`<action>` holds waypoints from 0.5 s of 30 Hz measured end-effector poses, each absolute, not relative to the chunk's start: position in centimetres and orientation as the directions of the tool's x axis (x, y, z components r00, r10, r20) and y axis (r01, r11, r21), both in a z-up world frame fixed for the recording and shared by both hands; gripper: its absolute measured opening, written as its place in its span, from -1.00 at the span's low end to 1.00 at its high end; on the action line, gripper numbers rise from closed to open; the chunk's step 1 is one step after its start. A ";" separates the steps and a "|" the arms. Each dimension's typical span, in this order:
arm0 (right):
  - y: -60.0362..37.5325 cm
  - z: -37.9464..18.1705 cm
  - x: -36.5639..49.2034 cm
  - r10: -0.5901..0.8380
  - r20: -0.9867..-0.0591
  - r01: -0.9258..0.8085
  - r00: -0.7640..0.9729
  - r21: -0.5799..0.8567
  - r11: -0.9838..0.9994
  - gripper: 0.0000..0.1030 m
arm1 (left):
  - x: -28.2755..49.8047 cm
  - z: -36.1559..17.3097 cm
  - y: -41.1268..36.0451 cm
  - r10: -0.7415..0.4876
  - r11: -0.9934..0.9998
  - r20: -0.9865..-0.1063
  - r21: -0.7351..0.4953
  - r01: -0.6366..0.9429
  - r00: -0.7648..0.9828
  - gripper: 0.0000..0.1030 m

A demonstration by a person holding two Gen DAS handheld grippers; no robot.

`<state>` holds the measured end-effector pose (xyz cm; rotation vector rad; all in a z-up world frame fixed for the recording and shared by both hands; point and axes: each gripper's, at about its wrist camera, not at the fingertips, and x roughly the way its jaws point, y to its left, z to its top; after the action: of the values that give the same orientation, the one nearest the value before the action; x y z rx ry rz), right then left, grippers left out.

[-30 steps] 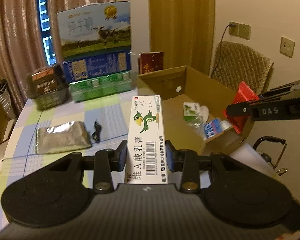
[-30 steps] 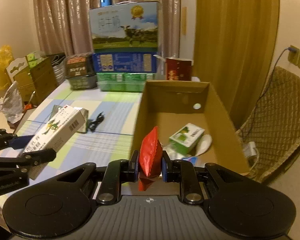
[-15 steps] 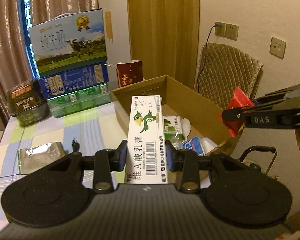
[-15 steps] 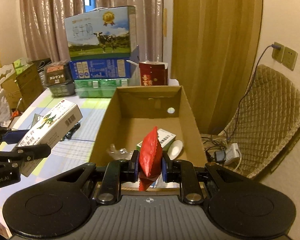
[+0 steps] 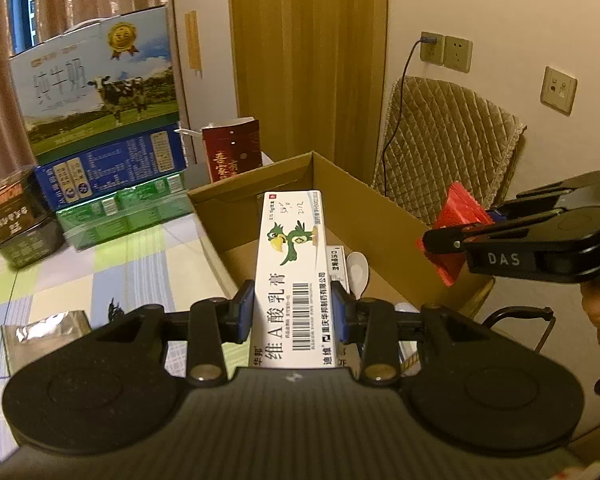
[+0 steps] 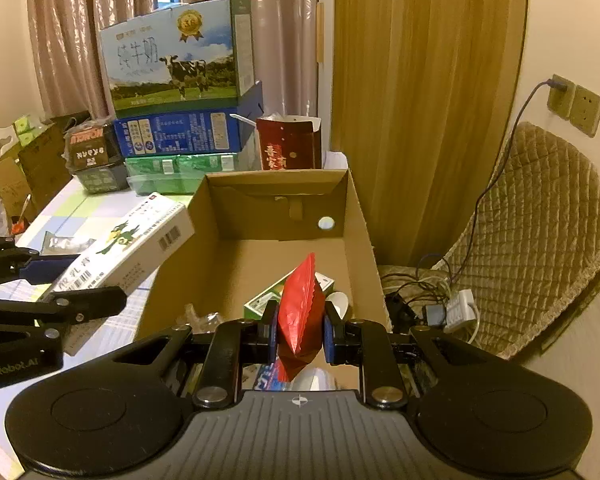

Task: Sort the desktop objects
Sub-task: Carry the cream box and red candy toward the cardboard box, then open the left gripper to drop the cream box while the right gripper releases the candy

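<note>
My left gripper [image 5: 293, 305] is shut on a long white ointment box [image 5: 294, 272] with a green bird print, held over the near left part of the open cardboard box [image 5: 380, 216]. My right gripper [image 6: 300, 326] is shut on a red foil packet [image 6: 301, 304], held above the cardboard box [image 6: 356, 216]. The red packet [image 5: 456, 222] and right gripper show at the right of the left wrist view. The ointment box [image 6: 140, 240] and left gripper show at the left of the right wrist view. Inside the cardboard box lie a green-and-white carton [image 6: 268, 296] and a white spoon [image 5: 358, 268].
Stacked milk cartons [image 6: 180, 80] and a dark red bag [image 6: 290, 146] stand at the back of the checked table [image 5: 112, 264]. A silver foil pouch [image 5: 44, 332] and a black cable [image 5: 114, 308] lie on the table. A quilted chair [image 6: 540, 220] stands right of the box.
Both grippers have moved forward and right, over the cardboard box, each still holding its object. The box interior now looks closer in both views.
</note>
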<state>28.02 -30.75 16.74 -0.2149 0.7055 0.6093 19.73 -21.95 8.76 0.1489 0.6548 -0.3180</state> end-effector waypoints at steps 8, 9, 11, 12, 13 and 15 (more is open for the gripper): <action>-30.3 15.9 30.2 0.435 -0.678 -0.585 0.592 0.009 0.811 -0.65 | 22.2 7.6 -22.8 -0.249 0.938 -0.634 0.029 0.345 0.732 -0.36; -30.3 15.8 30.4 0.433 -0.680 -0.584 0.592 0.009 0.812 -0.65 | 22.4 7.5 -22.8 -0.250 0.938 -0.636 0.027 0.346 0.730 -0.36; -30.4 15.6 30.8 0.432 -0.681 -0.582 0.591 0.011 0.813 -0.65 | 23.0 7.2 -22.9 -0.252 0.938 -0.640 0.022 0.345 0.726 -0.36; -30.4 15.6 31.0 0.431 -0.682 -0.580 0.591 0.013 0.815 -0.65 | 23.2 7.1 -22.8 -0.253 0.938 -0.641 0.019 0.345 0.724 -0.36; -30.4 15.5 31.2 0.430 -0.682 -0.577 0.591 0.015 0.816 -0.65 | 23.5 6.9 -22.9 -0.254 0.938 -0.643 0.017 0.345 0.723 -0.36; -30.6 15.3 31.6 0.426 -0.684 -0.571 0.592 0.018 0.821 -0.65 | 23.9 6.6 -23.0 -0.259 0.937 -0.646 0.011 0.349 0.718 -0.36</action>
<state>31.58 -30.56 15.32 -0.2120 0.7346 0.5847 23.86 -22.96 6.61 0.1358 0.6923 -0.3372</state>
